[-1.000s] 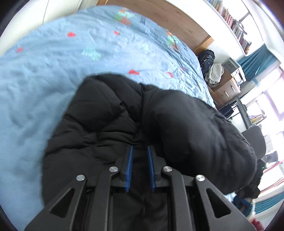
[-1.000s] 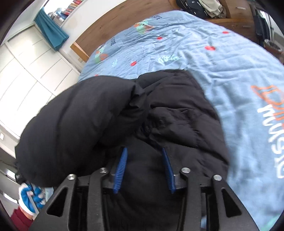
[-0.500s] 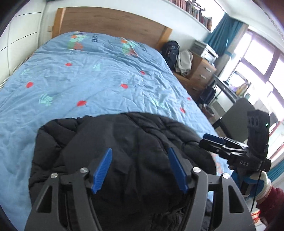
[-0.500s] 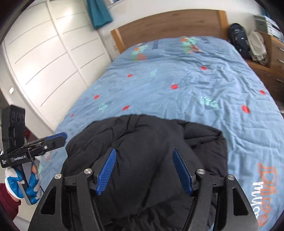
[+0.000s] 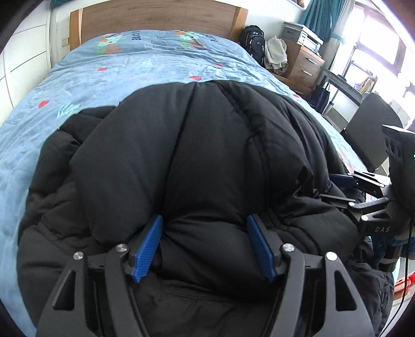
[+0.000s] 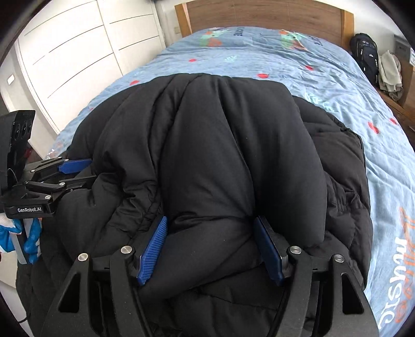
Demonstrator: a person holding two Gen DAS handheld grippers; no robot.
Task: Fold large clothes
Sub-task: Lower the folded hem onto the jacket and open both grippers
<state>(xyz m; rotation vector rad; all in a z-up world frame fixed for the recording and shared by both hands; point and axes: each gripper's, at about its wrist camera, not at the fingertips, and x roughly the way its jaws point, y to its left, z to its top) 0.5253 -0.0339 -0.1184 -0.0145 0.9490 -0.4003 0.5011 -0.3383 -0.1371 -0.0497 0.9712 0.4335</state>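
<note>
Change since a second ago: I am no longer pinching the black quilted puffer jacket (image 5: 207, 160); the fold I was carrying is now lying flat over the rest of it, and both views are levelled out toward the wooden headboard (image 5: 158, 19).
Left gripper (image 5: 205, 246): I am holding it spread well apart, blue ribbed pads (image 5: 147, 248) either side of a padded bulge, not clamping it; a second ago they were nearly together.
Right gripper (image 6: 210, 248): I am holding it equally wide, pads flanking the folded edge without squeezing; it has widened too.
Pose: I am pointing both grippers steeply down at the near edge of the bundle, side by side; each is showing in the other's view, my blue-and-white glove (image 6: 28, 238) under the left one.
Jacket: it is lying as a folded bundle on the light blue printed bedspread (image 5: 124, 67), at the foot end of the bed.
</note>
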